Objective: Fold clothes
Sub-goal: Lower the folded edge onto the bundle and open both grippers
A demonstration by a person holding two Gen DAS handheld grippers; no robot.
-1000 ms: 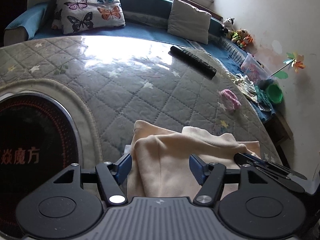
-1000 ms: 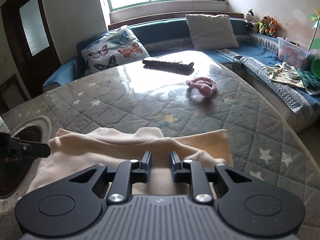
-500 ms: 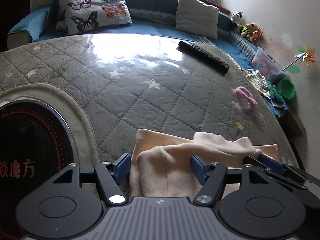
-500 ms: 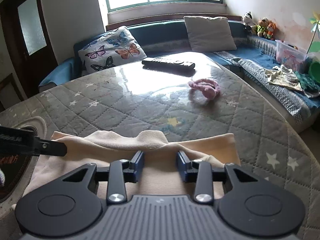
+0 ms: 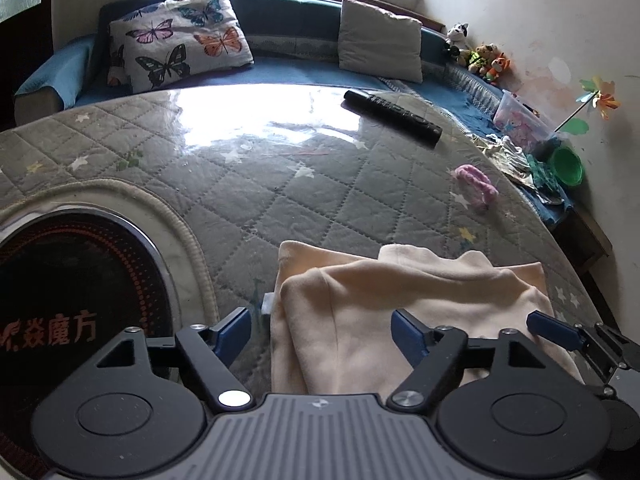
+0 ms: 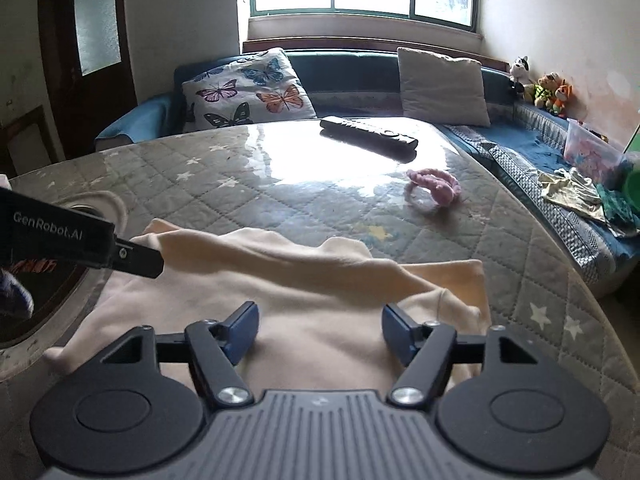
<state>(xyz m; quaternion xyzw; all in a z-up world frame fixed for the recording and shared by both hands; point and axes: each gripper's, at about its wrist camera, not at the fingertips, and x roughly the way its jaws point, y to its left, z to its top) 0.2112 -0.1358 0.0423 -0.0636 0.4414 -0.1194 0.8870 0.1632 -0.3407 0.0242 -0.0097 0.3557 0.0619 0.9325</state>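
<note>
Cream sweatshirt point(image 6: 304, 304) lies doubled over on the quilted table cover point(image 5: 280, 184), near edge. Left gripper point(image 5: 320, 330) and right gripper point(image 6: 318, 330) hover above it, both spread wide, gripping nothing, likely placed to pinch the cloth.

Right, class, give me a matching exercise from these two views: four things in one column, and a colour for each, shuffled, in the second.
Things:
1. garment
2. remote control
3. hair band
4. bowl

Colours:
A. pink
B. green
C. cream
D. black

Pairs: 1-C, 2-D, 3-A, 4-B
</note>
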